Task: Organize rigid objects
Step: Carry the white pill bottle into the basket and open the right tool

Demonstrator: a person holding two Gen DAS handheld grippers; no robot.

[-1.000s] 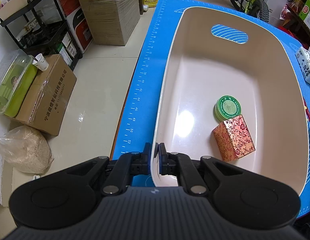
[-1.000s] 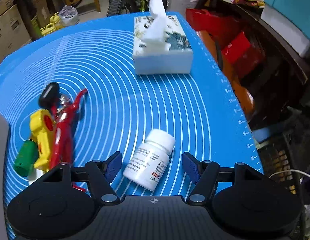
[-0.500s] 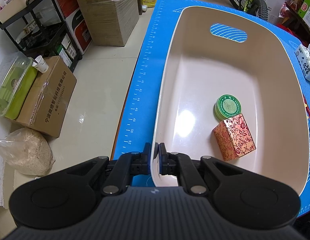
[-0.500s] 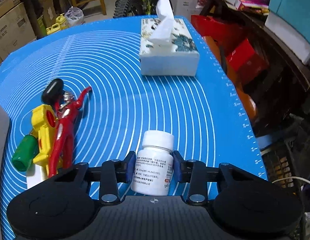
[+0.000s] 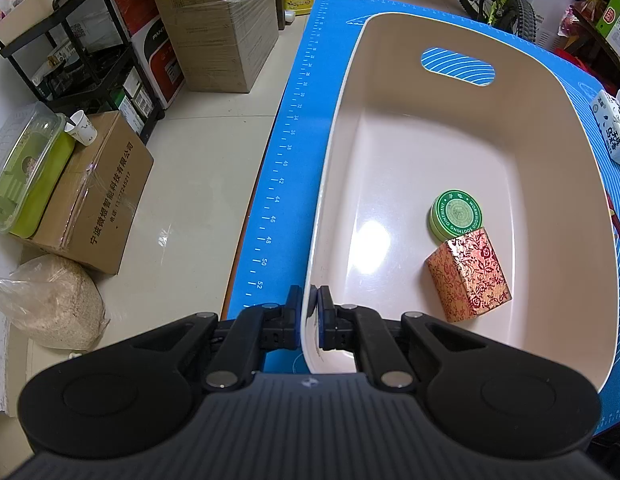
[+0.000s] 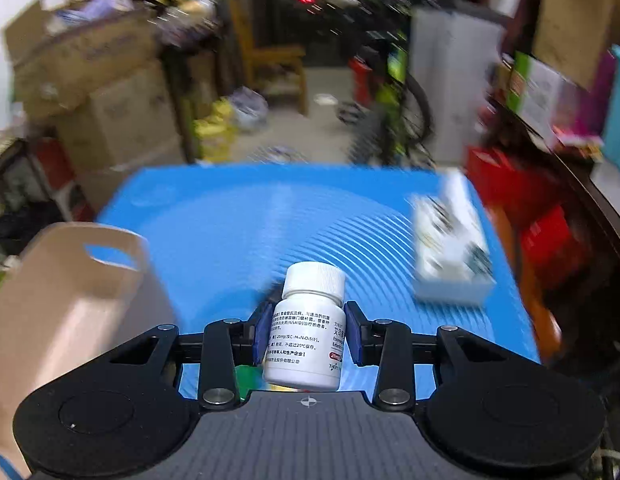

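My left gripper (image 5: 309,312) is shut on the near rim of a cream plastic basin (image 5: 582,152) that sits on the blue mat (image 5: 294,128). Inside the basin lie a round green ointment tin (image 5: 454,214) and a red floral patterned box (image 5: 470,276), touching each other. My right gripper (image 6: 308,330) is shut on a white pill bottle (image 6: 306,334) with a white cap, held upright above the mat (image 6: 238,220). The basin (image 6: 70,288) shows at the left in the blurred right wrist view.
A tissue box (image 6: 450,256) stands on the mat to the right of the bottle; it also shows at the right edge of the left wrist view (image 5: 614,128). Cardboard boxes (image 5: 102,192), a black rack (image 5: 86,56) and a bag (image 5: 50,304) stand on the floor left of the table.
My right gripper closed on the pill bottle, lifted it off the mat and swung up and left toward the basin; the view is now motion-blurred. My left gripper kept hold of the basin rim.
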